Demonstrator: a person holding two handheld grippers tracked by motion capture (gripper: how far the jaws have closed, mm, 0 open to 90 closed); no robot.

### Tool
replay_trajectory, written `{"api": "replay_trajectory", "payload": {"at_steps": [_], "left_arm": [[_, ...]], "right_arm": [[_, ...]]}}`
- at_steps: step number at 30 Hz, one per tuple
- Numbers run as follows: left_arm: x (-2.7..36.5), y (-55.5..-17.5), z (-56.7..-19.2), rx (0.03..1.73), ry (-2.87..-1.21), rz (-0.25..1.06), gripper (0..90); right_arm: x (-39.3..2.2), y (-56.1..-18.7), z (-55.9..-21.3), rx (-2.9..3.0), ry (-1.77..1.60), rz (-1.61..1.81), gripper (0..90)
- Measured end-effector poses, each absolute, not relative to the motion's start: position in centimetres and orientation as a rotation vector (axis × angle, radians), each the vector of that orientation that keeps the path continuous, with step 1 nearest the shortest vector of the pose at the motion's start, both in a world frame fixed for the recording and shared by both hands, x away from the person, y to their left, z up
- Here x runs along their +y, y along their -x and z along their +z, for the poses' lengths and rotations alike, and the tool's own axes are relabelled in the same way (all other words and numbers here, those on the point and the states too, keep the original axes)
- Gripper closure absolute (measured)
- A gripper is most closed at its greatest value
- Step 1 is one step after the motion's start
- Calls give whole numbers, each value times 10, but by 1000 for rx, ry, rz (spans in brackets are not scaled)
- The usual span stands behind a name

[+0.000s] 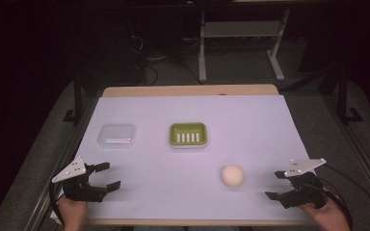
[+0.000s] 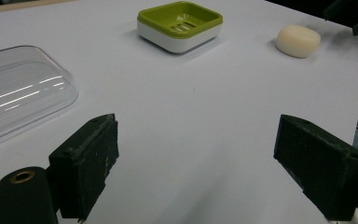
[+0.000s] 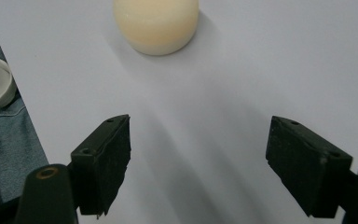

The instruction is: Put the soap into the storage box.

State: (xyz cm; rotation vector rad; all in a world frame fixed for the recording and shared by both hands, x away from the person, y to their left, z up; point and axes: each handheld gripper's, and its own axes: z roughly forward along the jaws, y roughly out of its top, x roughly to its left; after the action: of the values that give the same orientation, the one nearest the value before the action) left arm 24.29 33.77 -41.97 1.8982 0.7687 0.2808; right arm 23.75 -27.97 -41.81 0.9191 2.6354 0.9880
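right gripper [image 1: 283, 186]: we are holding it low over the near right of the table [image 1: 270, 125], jaws spread wide and gripping nothing; in its own view the two black jaws are standing far apart with bare white surface between them.

soap [image 1: 232, 175]: we are reading it as the thing in hand. The pale rounded bar is lying on the table just to the left of the right gripper, a little farther out than its fingertips, apart from them. In the right gripper view the soap [image 3: 156, 23] is sitting straight ahead, slightly left of the midline between the jaws.

soap's long axis: we are judging it barely elongated from above; in the left gripper view the bar [image 2: 298, 40] looks wider than tall, lying flat.

nearer hand: the right gripper is near the soap; the left gripper [image 1: 107, 176] is waiting well apart, at the near left corner, also open wide and empty.

coming move, our guess: we are expecting a short push forward and slightly left to bring the jaws around the soap.

soap dish [image 1: 188, 134]: the green dish is sitting farther out, past the soap and to its left, empty.

clear lid [image 1: 117, 135]: it is lying to the left of the dish, ahead of the left gripper.
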Motion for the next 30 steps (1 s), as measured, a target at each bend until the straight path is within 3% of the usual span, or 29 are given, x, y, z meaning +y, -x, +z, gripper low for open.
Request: {"api": "replay_trajectory", "payload": {"at_steps": [30], "left_arm": [[337, -242, -419, 762, -1901, 282, 131]], "right_arm": [[-237, -261, -408, 2723, -833, 970, 167]]}}
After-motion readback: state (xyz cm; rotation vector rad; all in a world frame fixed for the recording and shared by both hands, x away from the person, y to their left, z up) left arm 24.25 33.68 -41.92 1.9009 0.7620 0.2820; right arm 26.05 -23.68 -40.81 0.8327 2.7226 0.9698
